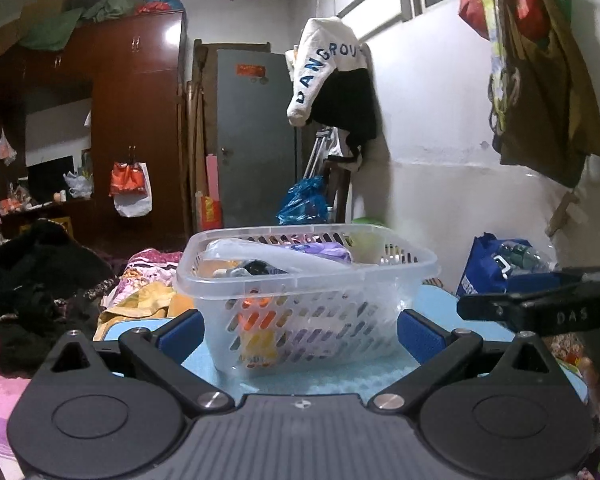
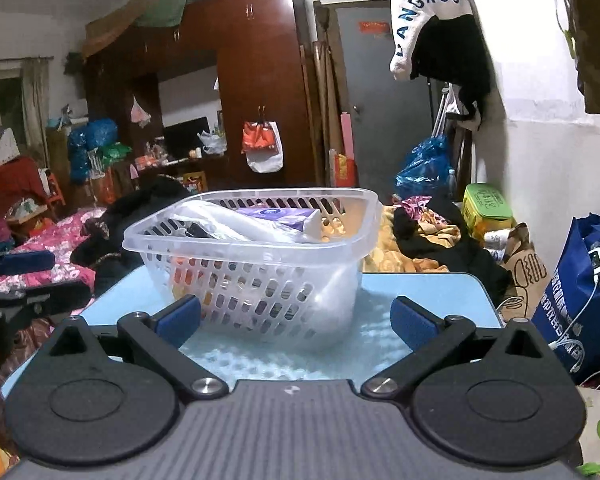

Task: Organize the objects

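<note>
A translucent white slotted basket (image 1: 308,292) stands on a light blue table (image 1: 340,376). It holds a purple pack (image 1: 320,250), a clear plastic bag, a dark item and orange and yellow things lower down. My left gripper (image 1: 300,334) is open, its blue pads either side of the basket's near end, neither pressing on it. My right gripper (image 2: 296,322) is open too, facing the basket (image 2: 260,264) from the table's near side with nothing between its pads. Each gripper shows at the edge of the other's view: the right one (image 1: 540,290), the left one (image 2: 32,278).
A blue shopping bag (image 2: 580,292) and a brown paper bag (image 2: 524,276) stand right of the table. A bed piled with dark and flowered clothes (image 1: 40,280) lies to the left and behind. A green-lidded box (image 2: 486,208) sits by the white wall; a wardrobe (image 2: 256,80) stands behind.
</note>
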A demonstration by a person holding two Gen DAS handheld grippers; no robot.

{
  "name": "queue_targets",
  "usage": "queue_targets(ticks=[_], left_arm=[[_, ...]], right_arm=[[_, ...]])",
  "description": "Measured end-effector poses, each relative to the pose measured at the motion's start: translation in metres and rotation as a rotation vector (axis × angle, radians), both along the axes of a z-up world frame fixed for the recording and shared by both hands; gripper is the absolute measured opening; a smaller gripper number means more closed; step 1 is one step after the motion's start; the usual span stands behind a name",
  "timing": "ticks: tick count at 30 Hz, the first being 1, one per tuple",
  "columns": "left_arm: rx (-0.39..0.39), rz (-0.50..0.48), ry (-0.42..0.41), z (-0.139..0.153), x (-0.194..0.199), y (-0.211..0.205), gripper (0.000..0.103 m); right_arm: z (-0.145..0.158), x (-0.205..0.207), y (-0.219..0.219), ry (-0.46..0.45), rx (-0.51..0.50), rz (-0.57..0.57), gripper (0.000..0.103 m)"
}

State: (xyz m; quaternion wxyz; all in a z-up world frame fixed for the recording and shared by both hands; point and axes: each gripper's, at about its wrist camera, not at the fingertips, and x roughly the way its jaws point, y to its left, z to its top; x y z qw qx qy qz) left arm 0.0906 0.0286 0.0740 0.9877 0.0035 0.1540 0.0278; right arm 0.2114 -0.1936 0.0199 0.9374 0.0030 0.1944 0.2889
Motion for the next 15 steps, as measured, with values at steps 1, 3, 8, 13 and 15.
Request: queue_targets(ticks=[1,3,8,13,15], left_arm=[[-0.002,-0.005,0.004,-0.001,-0.001,0.000,0.103],[-0.001,-0.005,0.015,-0.003,-0.001,-0.001,0.103],[-0.007,0.018,0.048,-0.009,0.003,0.000,0.103],[-0.025,0.030,0.054,-0.013,0.003,0.001,0.103],[-0.033,0.033,0.050,-0.013,0.002,0.002,0.103]], right_arm=[[-0.004,-0.008,-0.002,0.001,0.002,0.003,0.103],[-0.005,-0.008,-0.001,0.008,0.004,0.013,0.103],[-0.007,-0.012,0.000,-0.008,-0.002,0.005,0.103],[-0.008,-0.018,0.002,-0.023,-0.011,0.019,0.103],[-0.009,-0.020,0.003,-0.032,-0.016,0.020,0.103]])
